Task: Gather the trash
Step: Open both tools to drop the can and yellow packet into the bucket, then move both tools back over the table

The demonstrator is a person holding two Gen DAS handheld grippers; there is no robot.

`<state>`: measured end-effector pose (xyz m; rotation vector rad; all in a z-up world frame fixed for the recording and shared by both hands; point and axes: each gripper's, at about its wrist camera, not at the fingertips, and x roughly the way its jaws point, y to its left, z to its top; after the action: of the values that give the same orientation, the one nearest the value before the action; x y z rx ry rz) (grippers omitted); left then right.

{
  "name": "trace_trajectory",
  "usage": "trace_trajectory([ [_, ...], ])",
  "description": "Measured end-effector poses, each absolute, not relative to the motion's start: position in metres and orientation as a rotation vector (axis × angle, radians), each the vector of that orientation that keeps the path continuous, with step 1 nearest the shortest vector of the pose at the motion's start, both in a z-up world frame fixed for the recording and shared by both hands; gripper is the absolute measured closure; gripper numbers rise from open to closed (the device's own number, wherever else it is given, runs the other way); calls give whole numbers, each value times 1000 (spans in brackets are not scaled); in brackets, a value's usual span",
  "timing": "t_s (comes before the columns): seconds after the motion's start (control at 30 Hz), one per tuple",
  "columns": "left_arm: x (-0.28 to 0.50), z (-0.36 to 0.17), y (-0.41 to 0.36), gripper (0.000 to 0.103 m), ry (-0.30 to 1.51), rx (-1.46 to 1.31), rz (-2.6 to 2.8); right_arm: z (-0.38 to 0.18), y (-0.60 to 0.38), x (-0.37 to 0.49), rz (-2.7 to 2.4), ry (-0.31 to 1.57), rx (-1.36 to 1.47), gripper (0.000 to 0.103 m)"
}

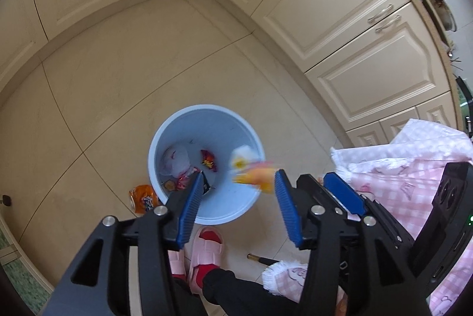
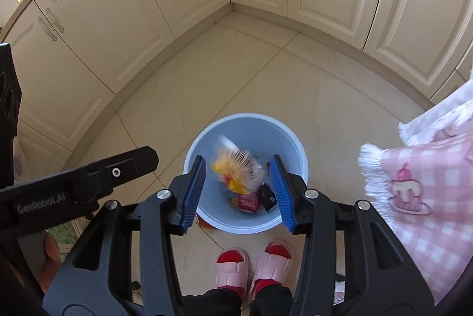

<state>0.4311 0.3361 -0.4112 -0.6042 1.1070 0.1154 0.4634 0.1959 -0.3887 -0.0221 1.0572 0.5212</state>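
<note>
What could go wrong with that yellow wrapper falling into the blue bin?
1. The yellow wrapper is blurred between the open fingers of the right gripper, above the blue bin. In the left wrist view it sits near the rim, so it might land outside.
2. An orange packet lies on the floor beside the bin, easy to overlook.
3. The pink slippers stand close; a step might knock the bin.
</note>
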Motion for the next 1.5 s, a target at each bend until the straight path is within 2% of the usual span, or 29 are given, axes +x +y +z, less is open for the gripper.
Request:
trace_trajectory([
  [0.17, 419, -363, 315, 53, 1039, -570, 80, -333, 169, 449, 490, 968, -12, 57],
  [0.3, 408, -300, 283, 51, 946, -516, 18, -274, 133, 427, 443, 859, -7, 55],
  [0.53, 390, -186, 175, 46, 769, -377, -180, -163, 16, 379, 283, 648, 53, 50],
  [0.73, 386, -129, 58, 38, 708, -282, -361, -119, -116, 351, 99, 550, 113, 45],
  [0.97, 403, -126, -88, 37, 771, -141, -521, -127, -254, 326, -98, 566, 186, 44],
  [1.1, 408, -142, -140, 36, 817, -55, -540, -138, -309, 317, -174, 584, 221, 43],
  [1.5, 456, -206, -189, 37, 992, 147, -359, -165, -389, 332, -276, 624, 321, 36],
])
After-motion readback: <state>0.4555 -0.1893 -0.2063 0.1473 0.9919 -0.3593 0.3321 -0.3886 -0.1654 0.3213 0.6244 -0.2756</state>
